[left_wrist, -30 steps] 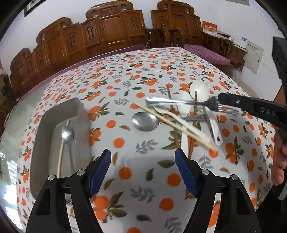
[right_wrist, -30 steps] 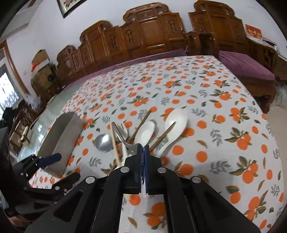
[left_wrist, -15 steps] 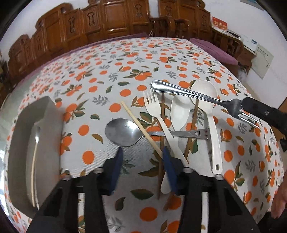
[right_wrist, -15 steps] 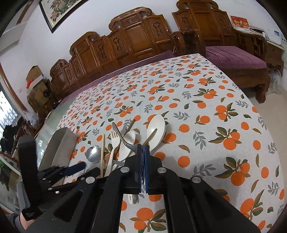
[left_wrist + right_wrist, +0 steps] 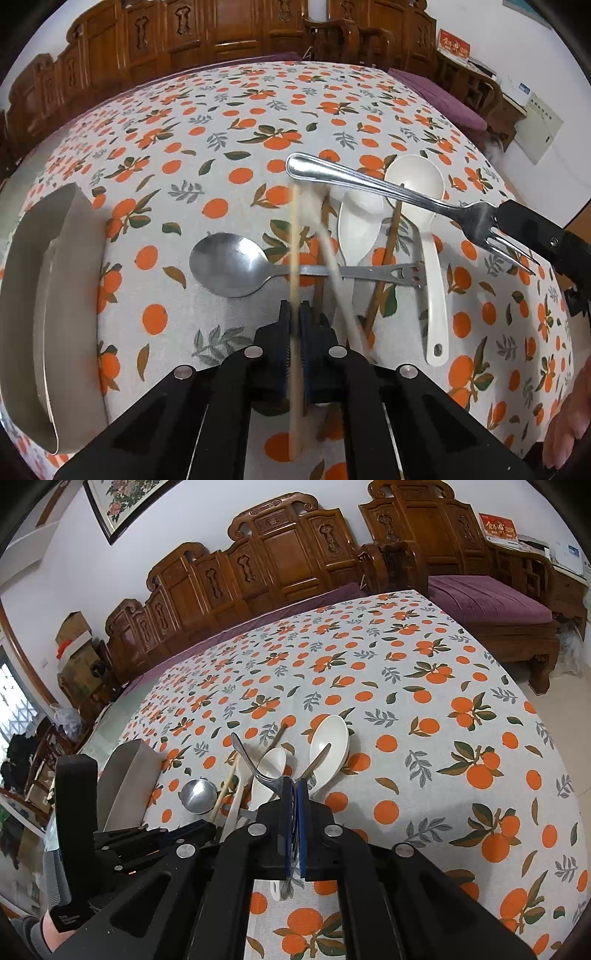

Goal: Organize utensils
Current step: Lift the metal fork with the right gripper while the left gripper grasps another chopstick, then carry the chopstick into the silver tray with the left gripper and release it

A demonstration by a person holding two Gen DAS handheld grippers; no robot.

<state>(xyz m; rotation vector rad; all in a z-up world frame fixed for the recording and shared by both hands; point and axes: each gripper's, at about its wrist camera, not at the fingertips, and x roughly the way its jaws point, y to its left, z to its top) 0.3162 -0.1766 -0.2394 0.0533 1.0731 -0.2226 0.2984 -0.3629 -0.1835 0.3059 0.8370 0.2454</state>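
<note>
Carved wooden benches with purple cushions line the wall behind a worktop [image 5: 229, 122] covered by a white cloth printed with oranges and leaves.

The left gripper [image 5: 294, 314] has its fingers clenched on a pale wooden chopstick [image 5: 294, 236], which runs up from between the pads and looks blurred along its length. Just right of it a white plastic fork [image 5: 334, 269], also blurred, slants across the heap. Under both lies a metal spoon [image 5: 229, 264], its bowl toward the left and its pierced handle reaching right across the pile. Two dark brown chopsticks [image 5: 388, 254] lie among two white soup spoons: a smaller white spoon [image 5: 360, 225] and a larger white spoon [image 5: 415, 177] whose long handle runs toward the near edge. At the left edge of the worktop stands a grey utensil tray [image 5: 44, 295]; what is inside it cannot be made out.

The right gripper [image 5: 293, 786] has its fingers clamped on the tine end of a metal fork [image 5: 369, 182], held in the air above the white spoons with its handle pointing away to the left. In the right wrist view the fork [image 5: 251, 764] rises from the pads, and the pile lies on the worktop just beyond them, with the tray [image 5: 129, 775] to the left.
</note>
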